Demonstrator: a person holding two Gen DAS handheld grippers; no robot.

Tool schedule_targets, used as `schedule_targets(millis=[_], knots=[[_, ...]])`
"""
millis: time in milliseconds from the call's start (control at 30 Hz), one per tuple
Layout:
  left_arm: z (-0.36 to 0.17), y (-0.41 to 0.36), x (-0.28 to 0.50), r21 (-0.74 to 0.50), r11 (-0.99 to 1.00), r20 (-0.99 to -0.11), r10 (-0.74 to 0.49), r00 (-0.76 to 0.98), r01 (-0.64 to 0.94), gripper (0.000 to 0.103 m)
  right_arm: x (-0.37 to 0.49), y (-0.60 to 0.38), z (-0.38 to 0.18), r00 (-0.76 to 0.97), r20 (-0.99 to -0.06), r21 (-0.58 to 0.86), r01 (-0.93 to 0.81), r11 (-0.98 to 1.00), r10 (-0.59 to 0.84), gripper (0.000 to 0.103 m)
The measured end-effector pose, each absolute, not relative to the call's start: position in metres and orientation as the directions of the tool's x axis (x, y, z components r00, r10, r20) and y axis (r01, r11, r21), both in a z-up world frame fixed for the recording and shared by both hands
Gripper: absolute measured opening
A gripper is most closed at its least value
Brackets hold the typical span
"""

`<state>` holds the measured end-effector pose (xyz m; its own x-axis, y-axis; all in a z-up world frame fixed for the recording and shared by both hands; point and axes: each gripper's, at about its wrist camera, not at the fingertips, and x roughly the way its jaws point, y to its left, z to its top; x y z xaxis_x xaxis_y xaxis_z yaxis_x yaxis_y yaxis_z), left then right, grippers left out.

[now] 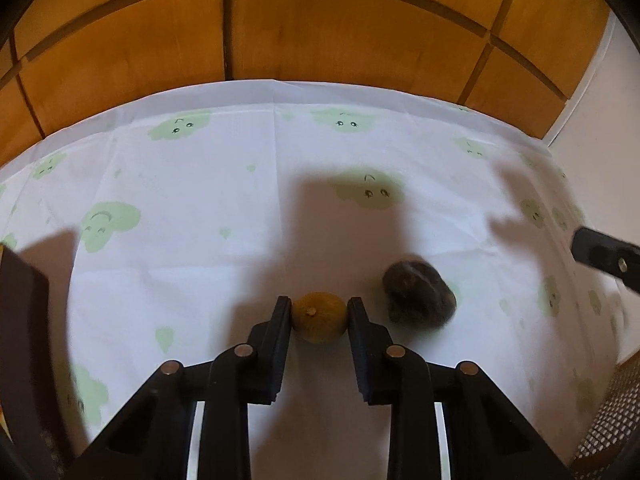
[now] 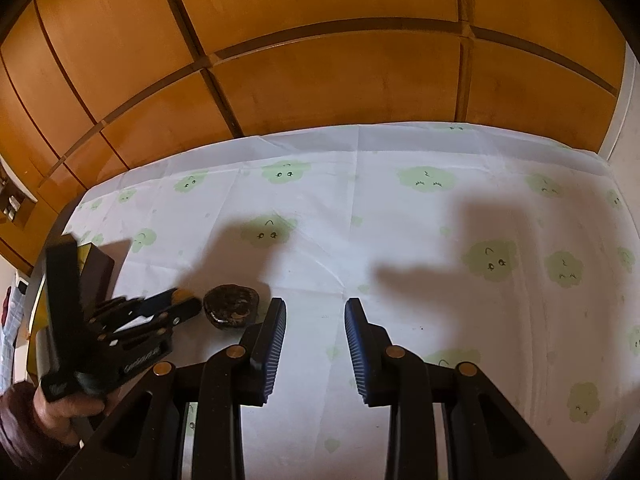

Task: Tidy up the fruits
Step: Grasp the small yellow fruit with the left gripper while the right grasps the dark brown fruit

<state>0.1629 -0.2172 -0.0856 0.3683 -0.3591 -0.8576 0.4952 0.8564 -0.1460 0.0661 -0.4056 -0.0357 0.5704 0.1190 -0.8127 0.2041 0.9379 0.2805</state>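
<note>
In the left wrist view a small yellow-orange citrus fruit (image 1: 319, 317) sits between the pads of my left gripper (image 1: 319, 309), which is shut on it at the tablecloth. A dark brown, wrinkled fruit (image 1: 418, 293) lies just right of it, blurred. In the right wrist view the same dark fruit (image 2: 230, 307) lies on the cloth left of my right gripper (image 2: 315, 306), which is open and empty above the cloth. The left gripper (image 2: 182, 304) shows there at the left, held by a hand; a sliver of yellow shows between its fingers.
A white tablecloth (image 1: 200, 184) with green cloud faces covers the table. Wooden cabinet doors (image 1: 320, 20) stand behind it. A dark box (image 2: 98, 270) stands at the table's left edge. A tip of the right gripper (image 1: 600, 254) shows at the right.
</note>
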Motion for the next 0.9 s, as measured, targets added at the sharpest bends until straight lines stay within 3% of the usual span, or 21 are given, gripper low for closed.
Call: schedule_targets(millis=[300,500,667,800,900], knots=[[-0.069,-0.181,0.093,-0.069,0.859,-0.817,-0.34,0.465,0.507,0.028,0.068,-0.398,-0.046,0.536,-0.837,0.246,0.193,0.95,0.108,0.031],[-0.075,-0.155,0.059,-0.055,0.873,-0.82,-0.316,0.478,0.484,0.028,0.07,-0.388,-0.056,0.503,-0.833,0.344,0.142,0.928,0.231,0.031],[-0.086,-0.144,0.048,-0.063,0.873,-0.825,-0.318,0.467,0.484,0.028,0.078,-0.368,-0.058,0.492,-0.821,0.391,0.112,0.914,0.291,0.039],[-0.088,-0.14,0.046,-0.077,0.874,-0.813,-0.333,0.477,0.48,0.028,0.093,-0.354,-0.062,0.473,-0.819,0.41,0.089,0.908,0.324,0.058],[-0.088,-0.138,0.046,-0.089,0.874,-0.81,-0.343,0.476,0.477,0.028,0.11,-0.348,-0.07,0.45,-0.82,0.437,0.097,0.894,0.353,0.061]])
